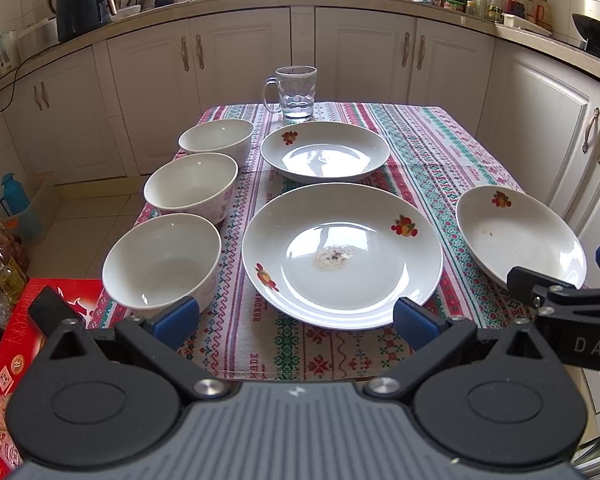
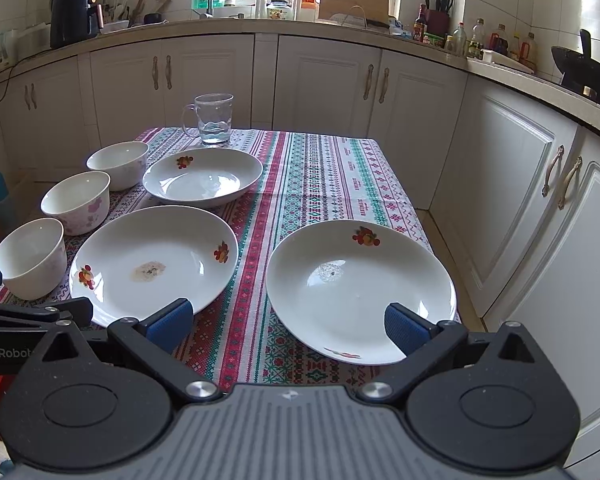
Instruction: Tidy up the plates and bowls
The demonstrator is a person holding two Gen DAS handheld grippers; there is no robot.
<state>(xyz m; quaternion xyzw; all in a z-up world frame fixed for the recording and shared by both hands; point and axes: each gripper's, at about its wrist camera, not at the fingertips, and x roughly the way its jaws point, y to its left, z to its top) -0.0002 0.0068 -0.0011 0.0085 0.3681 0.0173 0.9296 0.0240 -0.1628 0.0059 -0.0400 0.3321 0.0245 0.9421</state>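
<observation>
Three bowls (image 1: 162,264), three plates (image 1: 342,254), both tools (image 1: 296,320) (image 2: 288,322) spread wide, holding nothing

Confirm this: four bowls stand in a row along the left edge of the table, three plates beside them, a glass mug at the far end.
Wrong on the bowls: the left wrist view shows three, not four. The three plates and the glass mug are as stated.
</observation>
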